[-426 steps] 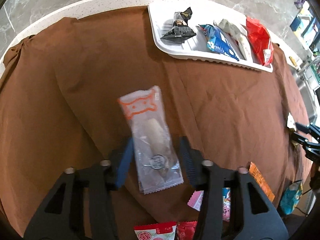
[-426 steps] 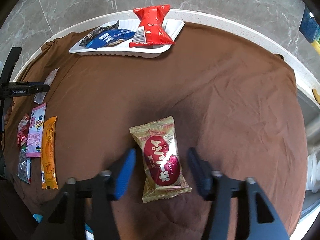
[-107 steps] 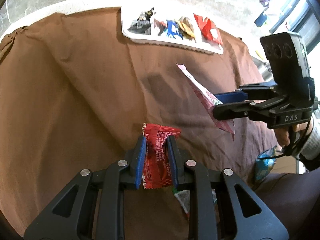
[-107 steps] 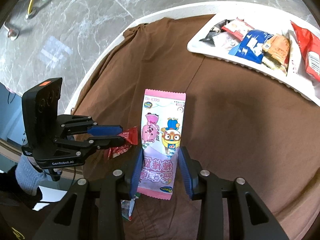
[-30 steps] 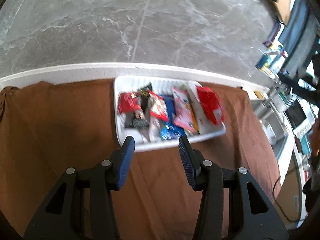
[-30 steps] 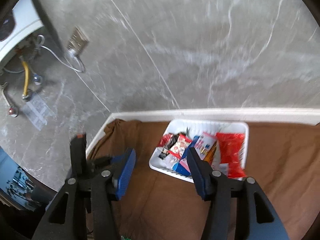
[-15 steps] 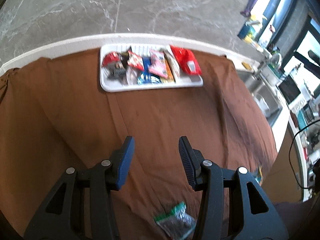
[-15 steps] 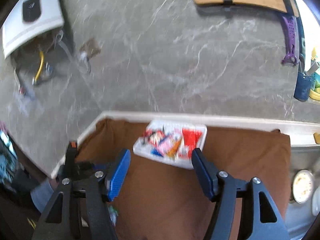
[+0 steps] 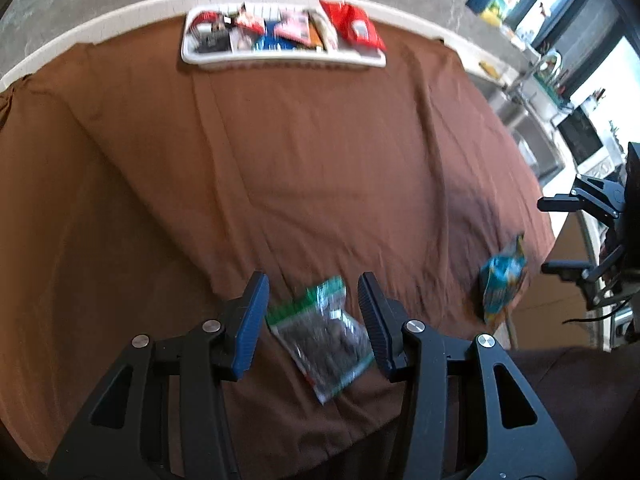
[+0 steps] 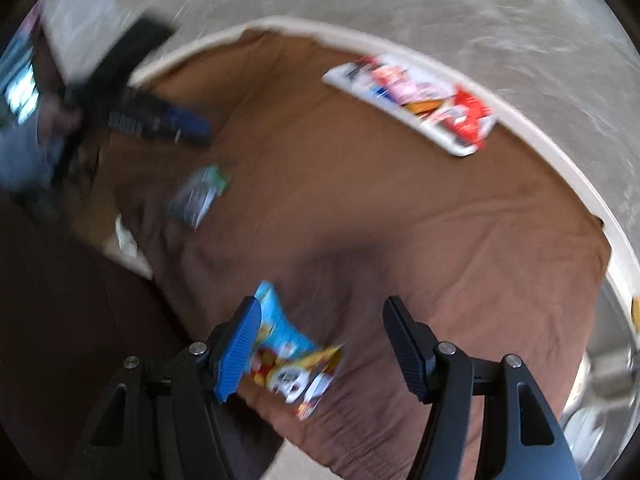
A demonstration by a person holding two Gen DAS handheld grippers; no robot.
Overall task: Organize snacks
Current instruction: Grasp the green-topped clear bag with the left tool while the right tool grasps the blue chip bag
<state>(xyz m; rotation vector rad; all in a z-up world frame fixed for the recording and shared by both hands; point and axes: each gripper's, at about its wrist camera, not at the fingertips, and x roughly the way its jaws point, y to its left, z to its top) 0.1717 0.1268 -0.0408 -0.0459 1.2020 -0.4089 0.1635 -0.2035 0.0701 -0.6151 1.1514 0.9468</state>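
My left gripper [image 9: 313, 320] is open over a green-and-clear snack packet [image 9: 324, 332] that lies flat on the brown cloth between the fingers. My right gripper [image 10: 320, 344] is open above a blue-and-yellow snack packet [image 10: 294, 350] near the cloth's front edge, close to the left finger. The blue packet also shows in the left wrist view [image 9: 502, 280], and the green packet in the right wrist view [image 10: 198, 196]. A white tray [image 9: 280, 58] at the far edge holds several snacks; it also shows in the right wrist view [image 10: 440, 136].
A brown cloth [image 9: 300, 152] covers the round white table [image 9: 120, 12]. A sink and counter [image 9: 532, 136] lie at the right. The right wrist view is motion-blurred. The left gripper's body [image 10: 132, 108] shows at its upper left.
Both grippers have swung down from facing the tray and wall to the near edge of the table. The green packet now lies between my left fingers, the blue packet under my right.
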